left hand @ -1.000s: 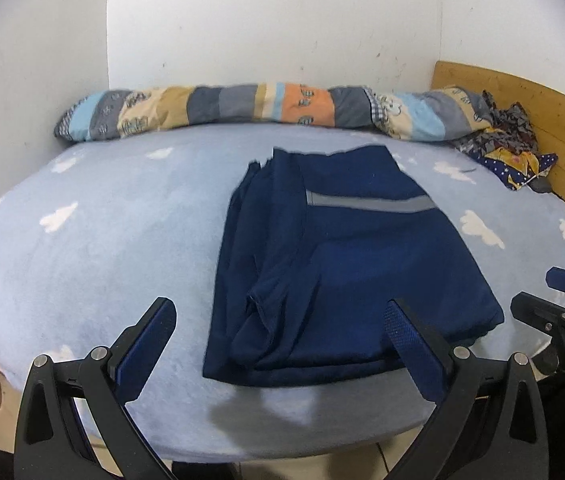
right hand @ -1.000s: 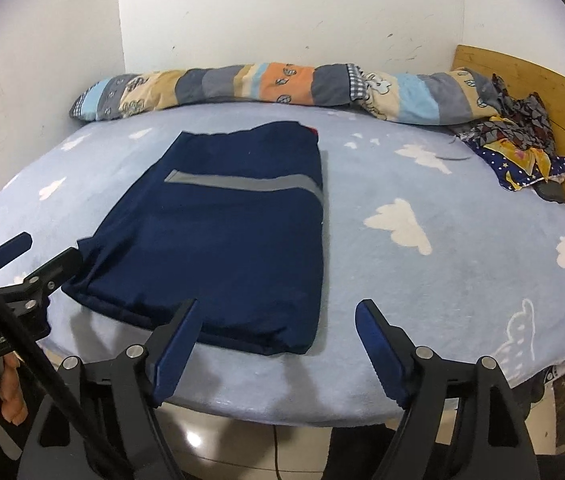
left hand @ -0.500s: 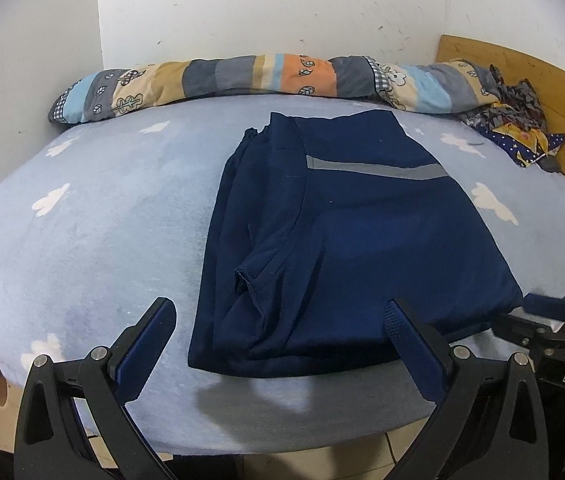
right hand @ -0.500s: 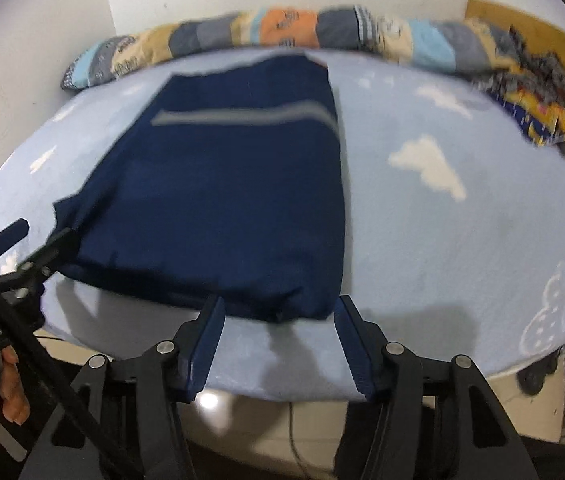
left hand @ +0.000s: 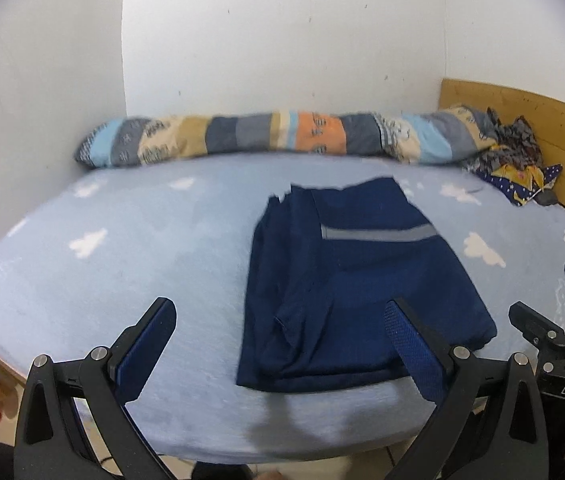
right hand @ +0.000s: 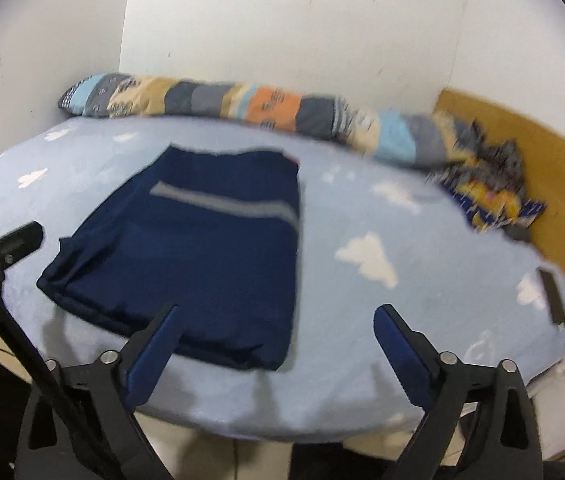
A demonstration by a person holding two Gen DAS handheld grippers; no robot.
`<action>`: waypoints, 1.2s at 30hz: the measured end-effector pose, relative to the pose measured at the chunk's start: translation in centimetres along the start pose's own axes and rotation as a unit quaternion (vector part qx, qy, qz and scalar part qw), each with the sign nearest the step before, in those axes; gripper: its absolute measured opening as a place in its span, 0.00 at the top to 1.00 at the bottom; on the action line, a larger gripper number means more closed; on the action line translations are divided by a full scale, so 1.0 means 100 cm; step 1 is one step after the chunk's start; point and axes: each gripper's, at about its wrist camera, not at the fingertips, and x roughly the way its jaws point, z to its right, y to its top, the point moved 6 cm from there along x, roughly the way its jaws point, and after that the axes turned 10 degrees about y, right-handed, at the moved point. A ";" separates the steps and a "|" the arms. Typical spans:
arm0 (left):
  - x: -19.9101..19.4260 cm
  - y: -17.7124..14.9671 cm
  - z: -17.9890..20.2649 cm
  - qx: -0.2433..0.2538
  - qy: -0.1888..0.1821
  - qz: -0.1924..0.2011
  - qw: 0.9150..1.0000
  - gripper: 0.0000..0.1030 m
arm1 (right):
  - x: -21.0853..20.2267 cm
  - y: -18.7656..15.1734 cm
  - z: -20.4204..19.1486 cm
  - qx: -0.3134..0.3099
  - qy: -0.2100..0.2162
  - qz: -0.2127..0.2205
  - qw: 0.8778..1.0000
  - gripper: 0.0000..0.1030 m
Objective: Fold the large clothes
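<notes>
A folded navy garment (left hand: 362, 288) with a grey stripe lies flat on the light blue cloud-print bed (left hand: 122, 264); it also shows in the right wrist view (right hand: 202, 256). My left gripper (left hand: 278, 332) is open and empty, above the garment's near left corner at the bed's front edge. My right gripper (right hand: 274, 340) is open and empty, above the garment's near right corner. Neither touches the cloth. The right gripper's fingertips (left hand: 530, 320) show at the right of the left wrist view.
A long patchwork bolster (left hand: 282, 136) lies along the white wall at the back. A crumpled patterned cloth (left hand: 518, 168) sits by the wooden headboard (left hand: 542, 128) at the right. A dark flat object (right hand: 552, 296) lies near the bed's right edge.
Both grippers have pulled back from the garment and risen. The right gripper, half closed near the garment's corner before, has opened wide. The garment lies unchanged.
</notes>
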 end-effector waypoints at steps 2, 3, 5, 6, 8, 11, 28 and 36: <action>-0.009 -0.002 -0.005 0.000 0.007 0.006 1.000 0.00 | -0.006 0.002 -0.001 -0.004 -0.001 0.011 1.000 0.00; -0.010 -0.003 -0.006 0.002 0.010 0.004 1.000 0.00 | -0.008 0.002 -0.001 -0.003 -0.003 0.014 1.000 0.00; -0.011 -0.008 -0.005 0.010 0.013 -0.011 1.000 0.00 | -0.009 0.001 -0.003 -0.001 0.004 0.012 1.000 0.00; -0.011 -0.009 -0.006 0.010 0.014 -0.014 1.000 0.00 | -0.008 0.001 -0.003 0.000 0.006 0.009 1.000 0.00; -0.012 -0.009 -0.008 0.004 0.031 -0.011 0.999 0.00 | -0.007 0.000 -0.004 0.001 0.006 0.004 1.000 0.00; -0.015 -0.004 -0.012 -0.011 0.065 0.007 0.998 0.00 | -0.005 0.000 -0.004 0.009 0.014 0.002 1.000 0.00; 0.007 -0.013 0.009 0.075 0.094 -0.048 0.992 0.00 | 0.006 -0.003 -0.010 0.003 0.014 -0.017 1.000 0.00; 0.008 -0.014 0.009 0.081 0.097 -0.050 0.991 0.00 | 0.006 -0.003 -0.011 0.002 0.014 -0.016 1.000 0.00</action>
